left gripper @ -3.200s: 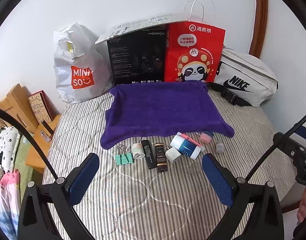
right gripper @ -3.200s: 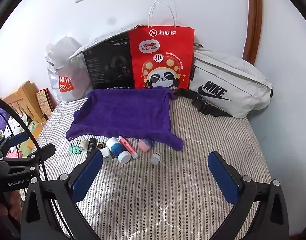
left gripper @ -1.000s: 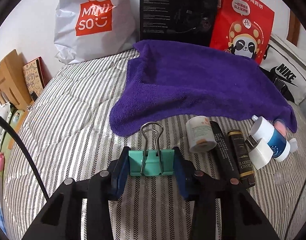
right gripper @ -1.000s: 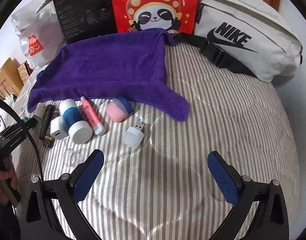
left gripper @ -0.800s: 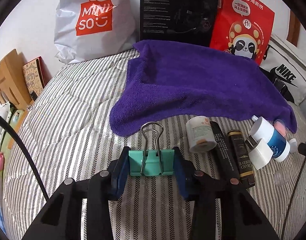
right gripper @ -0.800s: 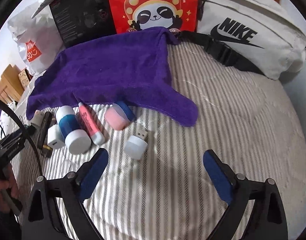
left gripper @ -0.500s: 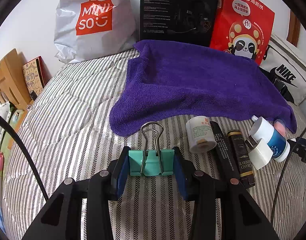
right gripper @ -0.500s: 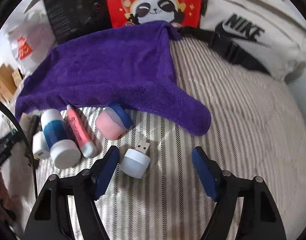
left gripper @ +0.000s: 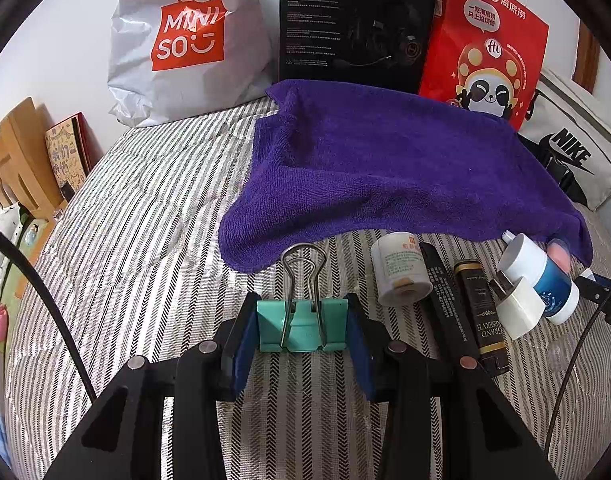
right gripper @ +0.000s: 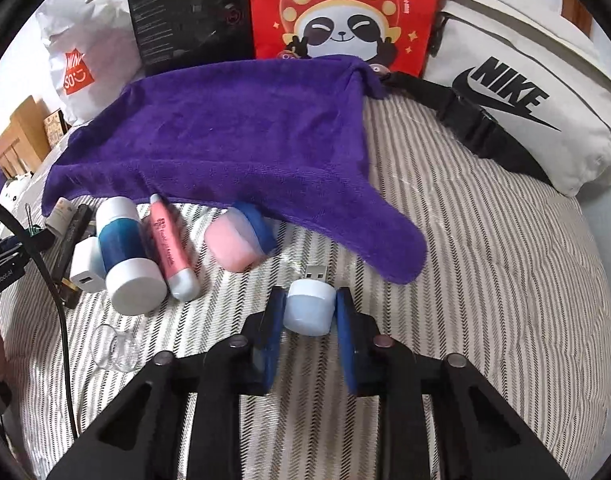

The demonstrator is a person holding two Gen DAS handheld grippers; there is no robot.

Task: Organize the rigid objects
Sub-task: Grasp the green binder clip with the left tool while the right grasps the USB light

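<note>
My left gripper (left gripper: 301, 330) is shut on a teal binder clip (left gripper: 301, 326) resting on the striped bed. My right gripper (right gripper: 310, 308) is shut on a small white USB night light (right gripper: 309, 306), its plug pointing away. A purple towel (left gripper: 385, 168) lies spread behind the objects, also in the right wrist view (right gripper: 233, 136). In a row lie a white tape roll (left gripper: 399, 268), a black tube (left gripper: 445, 300), a black-gold tube (left gripper: 481, 316), a white charger (left gripper: 517, 308), a blue-white bottle (right gripper: 123, 256), a pink tube (right gripper: 171, 248) and a pink-blue jar (right gripper: 239, 240).
A Miniso bag (left gripper: 185, 40), a black box (left gripper: 353, 20), a red panda bag (right gripper: 341, 12) and a white Nike bag (right gripper: 517, 92) line the wall. A clear plastic cap (right gripper: 117, 348) lies on the bed. A wooden frame (left gripper: 13, 168) stands at the left.
My right gripper has moved down to the USB night light and closed on it. My left gripper stays shut on the binder clip, unmoved.
</note>
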